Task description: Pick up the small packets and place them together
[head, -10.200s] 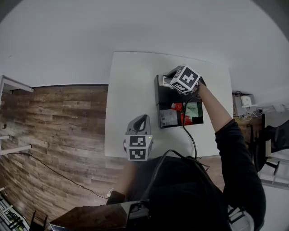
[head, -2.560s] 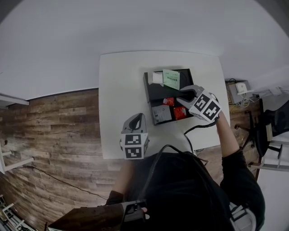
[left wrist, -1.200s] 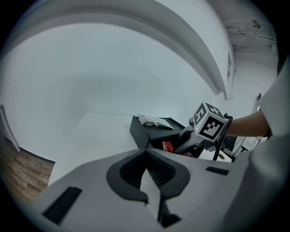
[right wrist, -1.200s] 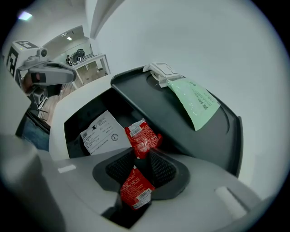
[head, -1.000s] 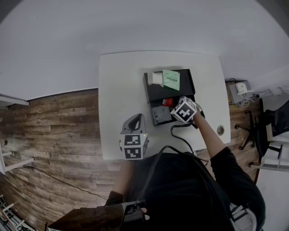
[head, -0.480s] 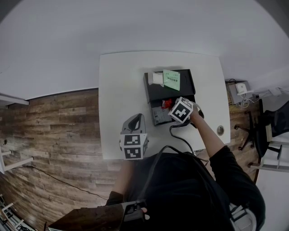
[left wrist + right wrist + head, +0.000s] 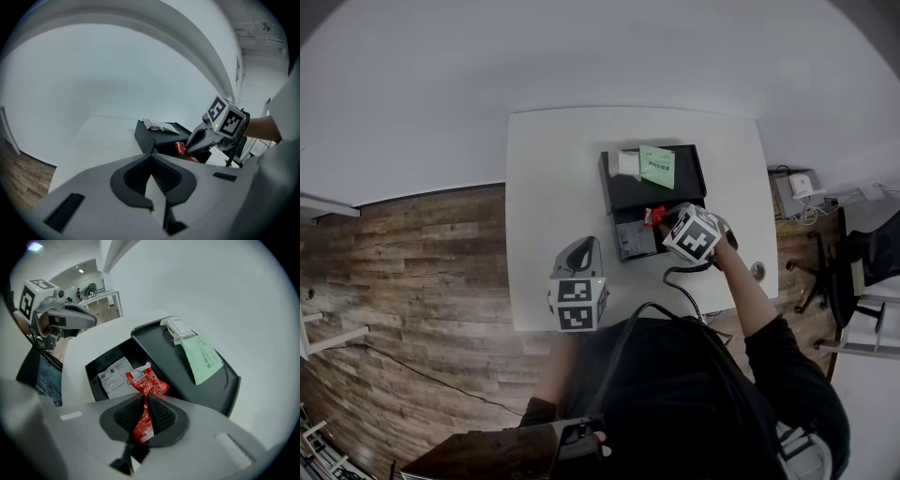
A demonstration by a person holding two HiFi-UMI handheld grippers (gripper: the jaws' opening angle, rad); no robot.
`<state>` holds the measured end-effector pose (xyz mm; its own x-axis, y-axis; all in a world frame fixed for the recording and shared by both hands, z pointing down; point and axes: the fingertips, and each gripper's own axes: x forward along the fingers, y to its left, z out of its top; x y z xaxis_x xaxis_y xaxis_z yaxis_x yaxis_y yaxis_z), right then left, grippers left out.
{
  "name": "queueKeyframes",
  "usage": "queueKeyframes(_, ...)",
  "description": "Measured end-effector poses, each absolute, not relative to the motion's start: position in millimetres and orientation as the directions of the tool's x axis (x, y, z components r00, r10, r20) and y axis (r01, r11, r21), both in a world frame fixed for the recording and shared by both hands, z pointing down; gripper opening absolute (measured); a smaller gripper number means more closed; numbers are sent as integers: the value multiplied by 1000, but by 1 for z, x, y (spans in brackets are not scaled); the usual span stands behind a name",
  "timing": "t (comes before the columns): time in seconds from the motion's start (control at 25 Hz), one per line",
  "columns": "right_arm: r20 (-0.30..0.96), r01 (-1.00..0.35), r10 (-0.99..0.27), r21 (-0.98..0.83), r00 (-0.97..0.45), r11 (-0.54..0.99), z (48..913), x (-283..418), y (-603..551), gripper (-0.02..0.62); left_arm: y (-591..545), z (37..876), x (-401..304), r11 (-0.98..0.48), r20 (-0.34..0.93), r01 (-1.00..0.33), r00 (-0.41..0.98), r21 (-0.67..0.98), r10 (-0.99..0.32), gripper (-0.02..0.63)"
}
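Note:
My right gripper [image 7: 145, 398] is shut on a red packet [image 7: 146, 380]; its jaws have just been closing and now pinch the packet's middle. In the head view the red packet [image 7: 654, 216] hangs at the tips of the right gripper [image 7: 660, 221], just above the near compartment of the black tray [image 7: 606, 180]. A green packet [image 7: 657, 166] and a small white packet [image 7: 627, 162] lie together on the tray's far part. A white labelled packet [image 7: 114, 373] lies in the near compartment. My left gripper [image 7: 592, 244] rests shut and empty on the table, left of the tray.
The tray stands on a white table [image 7: 553, 169] with wood floor [image 7: 412, 272] beyond its left edge. A black cable [image 7: 686, 281] trails from the right gripper toward the person. A round grommet [image 7: 757, 271] sits near the table's right front corner.
The right gripper has shut on the red packet and risen out of the near compartment with it, shifting a little to the right. The left gripper has stayed where it was.

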<state>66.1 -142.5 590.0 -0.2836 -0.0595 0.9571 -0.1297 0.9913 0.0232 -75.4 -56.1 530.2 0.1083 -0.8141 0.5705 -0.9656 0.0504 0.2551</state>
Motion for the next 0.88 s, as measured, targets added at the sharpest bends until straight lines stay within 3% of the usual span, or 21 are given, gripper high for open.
queueKeyframes(0.16,936,-149,-106,58,-336,987,564,75,-150,29,-56,529,-72,43,574,-965,117,258,-811,-2)
queueKeyframes(0.52,874,-328,-306,183,-378,927,519,95,-225,29,-58,530,-71,34,572,-968,118,247,-812,-2)
queueKeyframes(0.88,870,-388,-339,192,-357,901,526,91,-275,31,-56,532,-74,46,581,-968,108,245,-806,-2)
